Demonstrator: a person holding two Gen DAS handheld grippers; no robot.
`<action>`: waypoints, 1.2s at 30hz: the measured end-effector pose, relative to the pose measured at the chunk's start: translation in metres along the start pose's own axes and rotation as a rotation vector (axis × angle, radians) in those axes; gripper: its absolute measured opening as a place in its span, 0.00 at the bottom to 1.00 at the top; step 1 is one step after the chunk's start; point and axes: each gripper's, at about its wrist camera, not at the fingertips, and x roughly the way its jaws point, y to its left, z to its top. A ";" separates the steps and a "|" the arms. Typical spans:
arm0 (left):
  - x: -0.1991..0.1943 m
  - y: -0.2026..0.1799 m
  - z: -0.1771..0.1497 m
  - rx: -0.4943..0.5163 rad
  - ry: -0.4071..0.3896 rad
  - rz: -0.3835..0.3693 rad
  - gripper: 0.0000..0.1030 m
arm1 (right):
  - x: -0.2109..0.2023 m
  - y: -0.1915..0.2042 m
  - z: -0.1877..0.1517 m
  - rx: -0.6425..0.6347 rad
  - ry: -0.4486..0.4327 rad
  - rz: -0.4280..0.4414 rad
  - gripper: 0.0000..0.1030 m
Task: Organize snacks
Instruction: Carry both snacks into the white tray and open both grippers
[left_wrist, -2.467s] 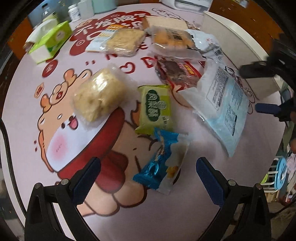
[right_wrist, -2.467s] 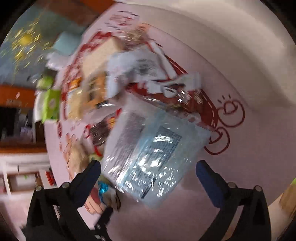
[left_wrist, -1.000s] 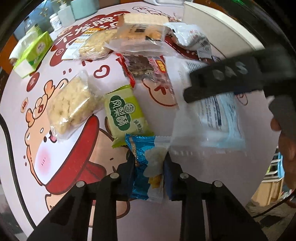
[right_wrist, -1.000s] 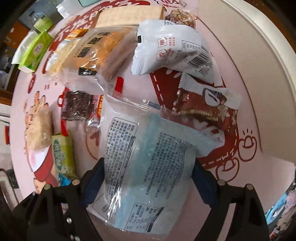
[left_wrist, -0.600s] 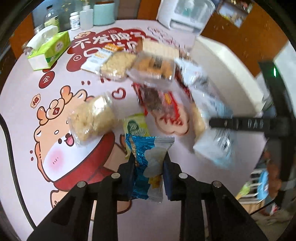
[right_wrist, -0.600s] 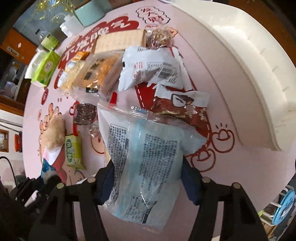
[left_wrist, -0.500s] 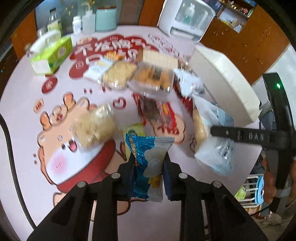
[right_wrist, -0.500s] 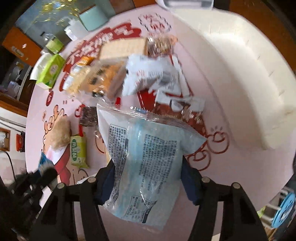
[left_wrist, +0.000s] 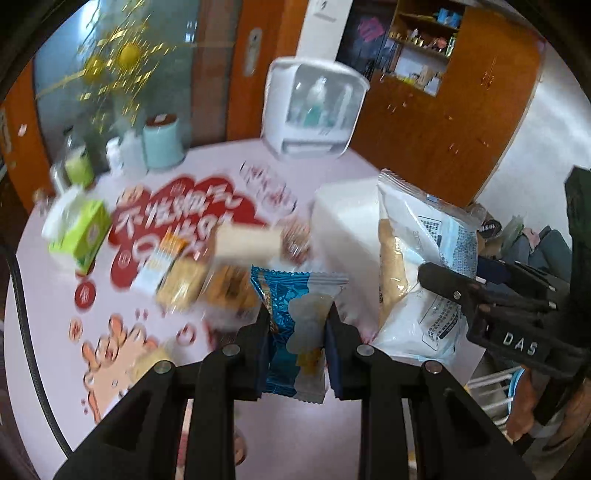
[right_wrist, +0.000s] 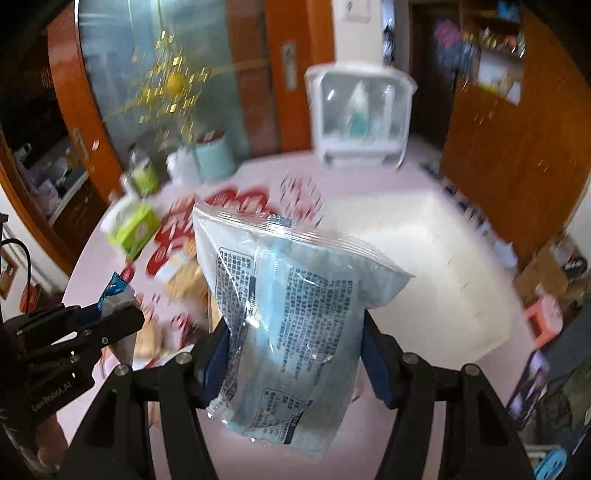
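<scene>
My left gripper (left_wrist: 297, 321) is shut on a small blue snack packet (left_wrist: 295, 328) and holds it in the air above the pink table (left_wrist: 48, 302). My right gripper (right_wrist: 295, 350) is shut on a large pale blue and white snack bag (right_wrist: 291, 321), also lifted; that bag shows at the right of the left wrist view (left_wrist: 424, 273). A white bin (right_wrist: 424, 258) stands on the table's right side. Several snack packs (left_wrist: 199, 277) lie blurred on the table beyond the blue packet.
A green tissue box (left_wrist: 79, 236) sits at the table's left. Jars and a mint canister (left_wrist: 162, 142) stand at the back, beside a white clear-lidded box (left_wrist: 314, 110). Orange cabinets (left_wrist: 461, 110) rise behind. A small stool (right_wrist: 546, 314) stands on the floor at right.
Both grippers closed on their packs and lifted them off the table. The views have tilted up from the tabletop toward the room, and the bin has come closer.
</scene>
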 end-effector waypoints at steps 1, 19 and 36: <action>0.002 -0.008 0.008 -0.001 -0.008 0.003 0.23 | -0.005 -0.010 0.004 -0.003 -0.026 -0.011 0.62; 0.144 -0.173 0.134 -0.036 0.039 0.100 0.23 | 0.053 -0.185 0.053 0.021 -0.041 -0.145 0.64; 0.182 -0.179 0.132 -0.029 0.133 0.258 0.96 | 0.091 -0.196 0.032 -0.024 0.059 -0.083 0.88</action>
